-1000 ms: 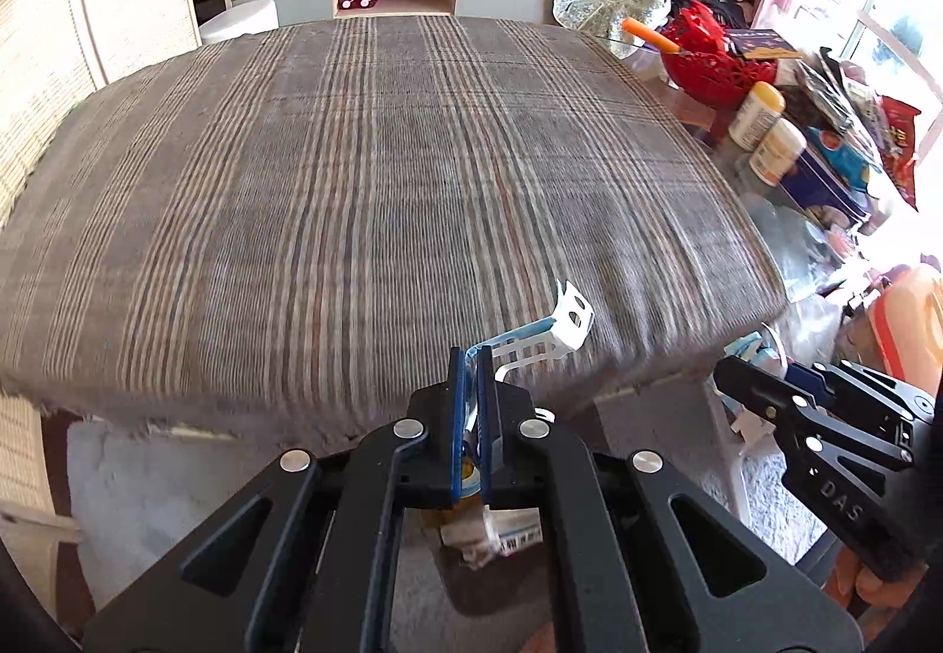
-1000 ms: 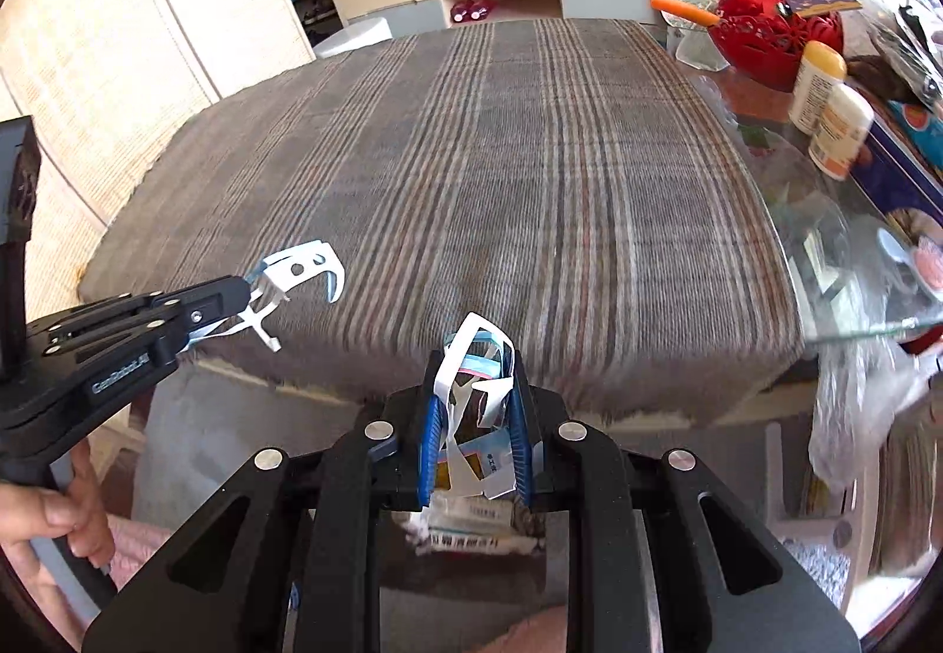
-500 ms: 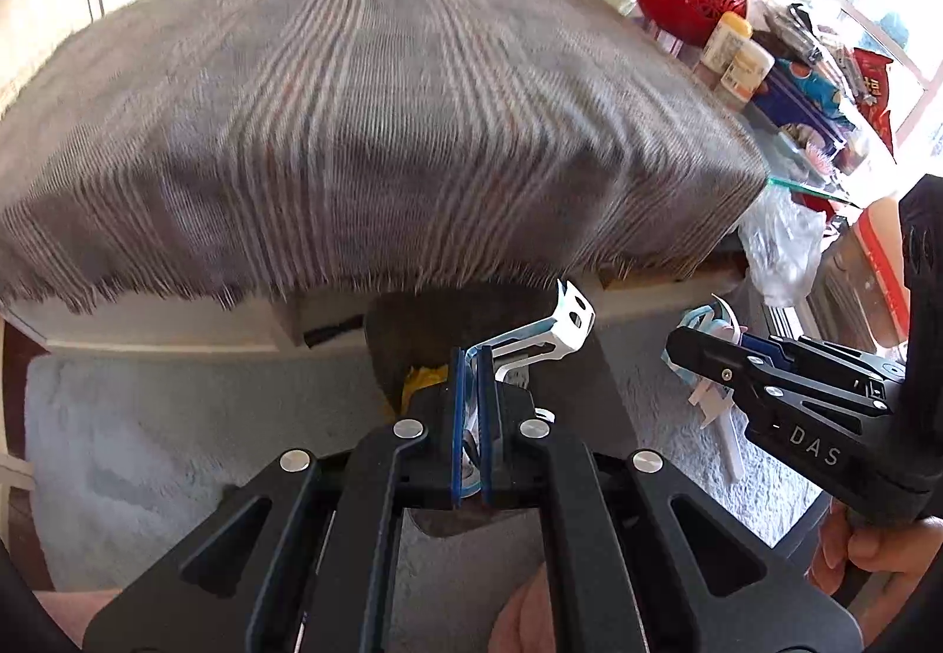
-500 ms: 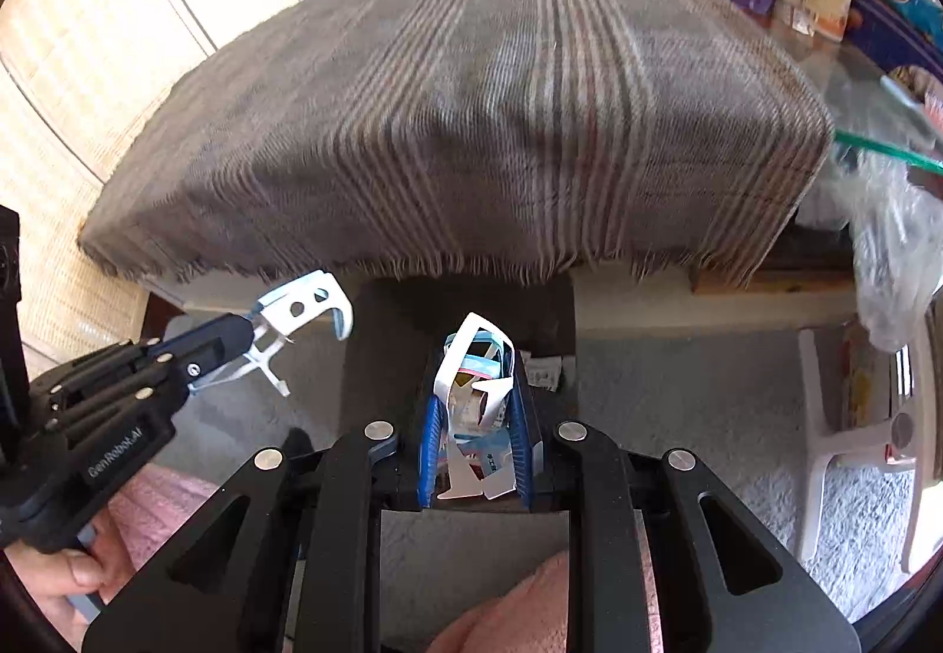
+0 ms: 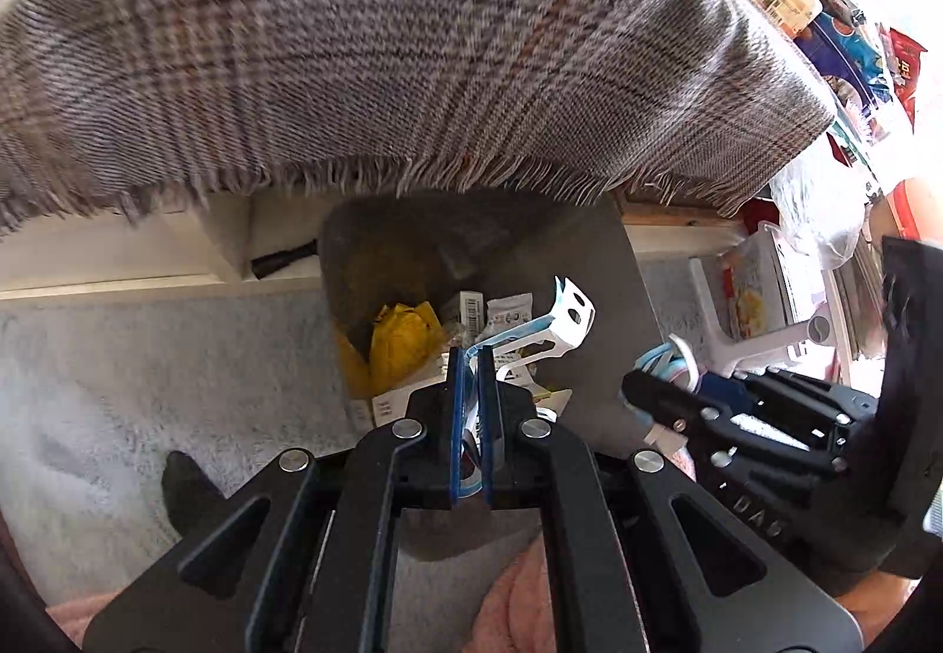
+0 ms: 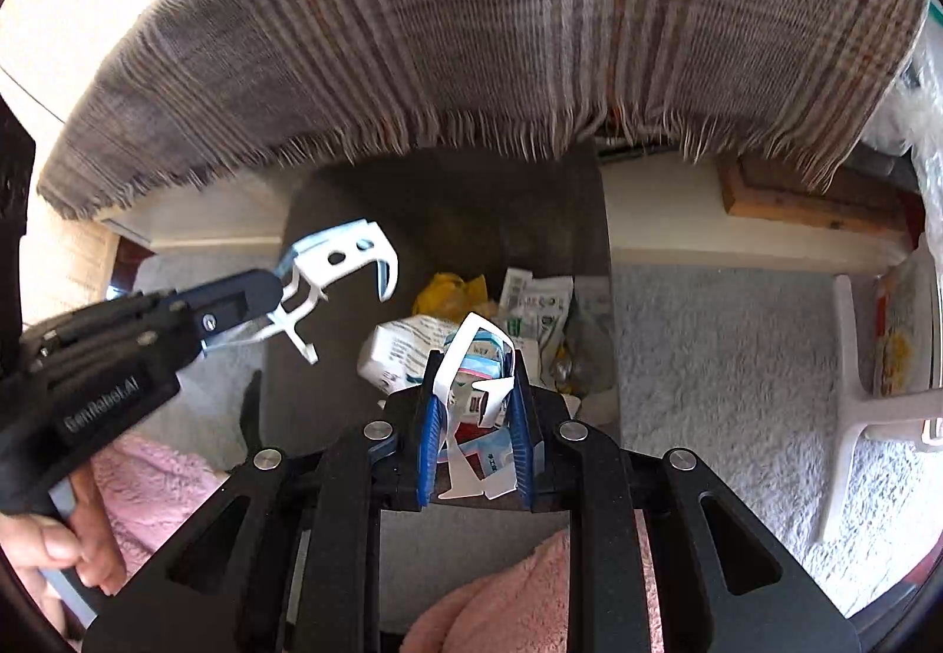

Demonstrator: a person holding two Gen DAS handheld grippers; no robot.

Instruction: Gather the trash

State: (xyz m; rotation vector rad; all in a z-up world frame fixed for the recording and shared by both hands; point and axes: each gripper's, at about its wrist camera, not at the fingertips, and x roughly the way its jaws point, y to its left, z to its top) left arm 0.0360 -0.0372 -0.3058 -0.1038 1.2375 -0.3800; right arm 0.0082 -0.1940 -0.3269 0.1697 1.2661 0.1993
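Left gripper (image 5: 471,358) clenched on white plastic scrap (image 5: 554,320), right gripper (image 6: 474,408) clamping crumpled packaging (image 6: 477,364), both above dark bin (image 6: 448,217), seemingly inside its rim, beneath fringed cloth (image 5: 383,52) edge.

Both grippers, the left (image 5: 471,358) with its white scrap (image 5: 560,317) and the right (image 6: 471,393) with its crumpled wrapper (image 6: 477,352), have dropped from above the blanket (image 5: 383,34) to hang over the bin (image 6: 448,217) below its fringe.

The open grey rectangular bin (image 6: 448,217) offers room above its heaped paper litter (image 6: 530,311); the fringed plaid cloth (image 6: 530,34) overhangs its far rim.
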